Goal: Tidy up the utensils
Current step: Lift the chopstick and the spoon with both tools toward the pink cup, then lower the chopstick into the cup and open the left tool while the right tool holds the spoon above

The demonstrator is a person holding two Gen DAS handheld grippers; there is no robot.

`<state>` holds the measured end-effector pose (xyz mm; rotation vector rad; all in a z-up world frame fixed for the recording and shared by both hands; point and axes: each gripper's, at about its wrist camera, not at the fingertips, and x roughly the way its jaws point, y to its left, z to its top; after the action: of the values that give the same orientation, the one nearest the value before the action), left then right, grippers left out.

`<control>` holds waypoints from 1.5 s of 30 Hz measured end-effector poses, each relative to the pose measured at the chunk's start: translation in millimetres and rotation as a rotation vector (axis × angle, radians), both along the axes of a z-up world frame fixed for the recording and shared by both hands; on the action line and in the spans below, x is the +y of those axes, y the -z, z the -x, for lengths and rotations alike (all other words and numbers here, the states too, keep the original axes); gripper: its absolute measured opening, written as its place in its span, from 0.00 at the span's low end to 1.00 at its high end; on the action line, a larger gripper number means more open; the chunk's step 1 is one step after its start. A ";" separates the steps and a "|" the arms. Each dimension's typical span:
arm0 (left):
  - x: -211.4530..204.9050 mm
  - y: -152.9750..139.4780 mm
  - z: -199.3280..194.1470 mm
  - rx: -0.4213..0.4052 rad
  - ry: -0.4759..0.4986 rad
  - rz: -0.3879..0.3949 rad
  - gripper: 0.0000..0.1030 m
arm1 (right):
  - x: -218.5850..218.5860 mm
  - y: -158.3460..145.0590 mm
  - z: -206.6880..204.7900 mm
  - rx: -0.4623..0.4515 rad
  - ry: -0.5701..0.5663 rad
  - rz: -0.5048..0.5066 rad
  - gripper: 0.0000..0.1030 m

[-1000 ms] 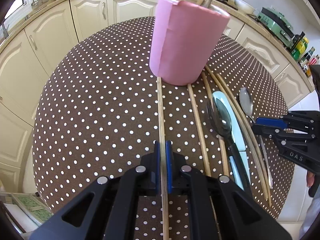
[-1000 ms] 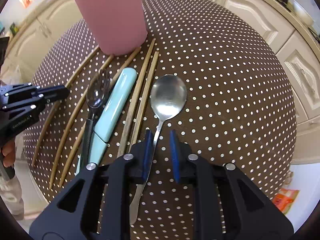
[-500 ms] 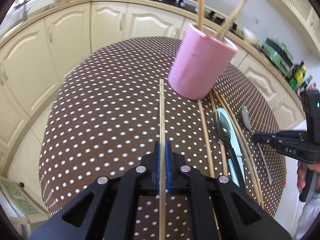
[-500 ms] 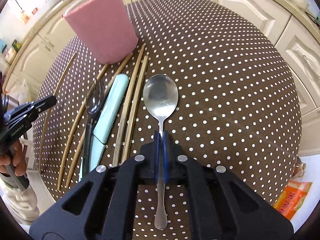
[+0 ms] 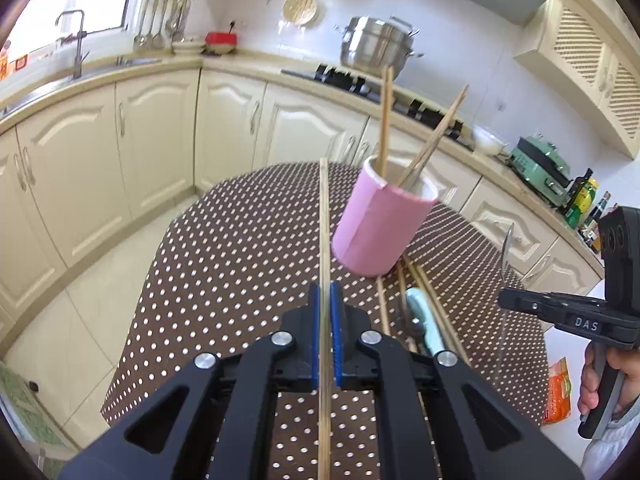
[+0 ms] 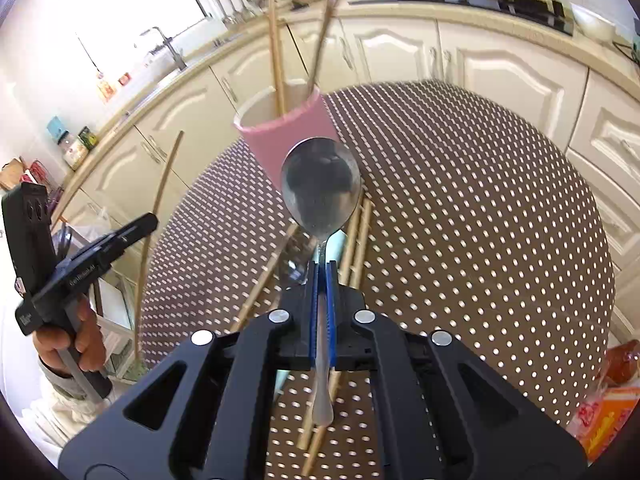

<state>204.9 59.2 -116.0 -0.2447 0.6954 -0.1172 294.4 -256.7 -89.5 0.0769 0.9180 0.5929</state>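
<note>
Left gripper (image 5: 325,300) pinching long wooden chopstick (image 5: 324,216), lifted clear of brown polka-dot worktop (image 5: 224,264). Right gripper (image 6: 322,276) clamped on shiny metal spoon (image 6: 320,184), bowl up in air. Loose chopsticks, pale-blue-handled utensil (image 5: 424,320) lying below on worktop. Behind: pink cylindrical holder (image 5: 380,232), chopsticks inside.

Steel spoon (image 6: 320,184) and wooden chopstick (image 5: 324,240) raised near pink holder (image 5: 380,228).

The long pale wooden chopstick (image 5: 324,240) looked matt and dry. The silver metal spoon (image 6: 320,184) shone glossy, mirror-smooth. The pink cylindrical holder (image 5: 380,228) wore a matt, paper-like skin. The desk's brown polka-dot cloth (image 6: 480,200) looked smooth.
</note>
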 end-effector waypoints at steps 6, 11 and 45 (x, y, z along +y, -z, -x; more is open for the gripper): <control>-15.2 -12.6 4.8 -0.057 0.044 -0.004 0.05 | 15.8 -7.0 13.8 -0.036 -0.001 -0.016 0.04; -25.3 -24.0 7.1 -0.117 0.072 -0.009 0.05 | 30.1 -13.0 26.0 -0.092 -0.005 -0.061 0.04; -53.7 -105.5 -94.5 -0.679 0.013 0.200 0.05 | 41.1 -86.2 -39.6 -0.479 0.097 -0.289 0.04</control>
<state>299.3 5.5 -10.5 -0.3673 0.0087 -0.2676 334.0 -215.6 -3.4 0.2274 0.3591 0.6153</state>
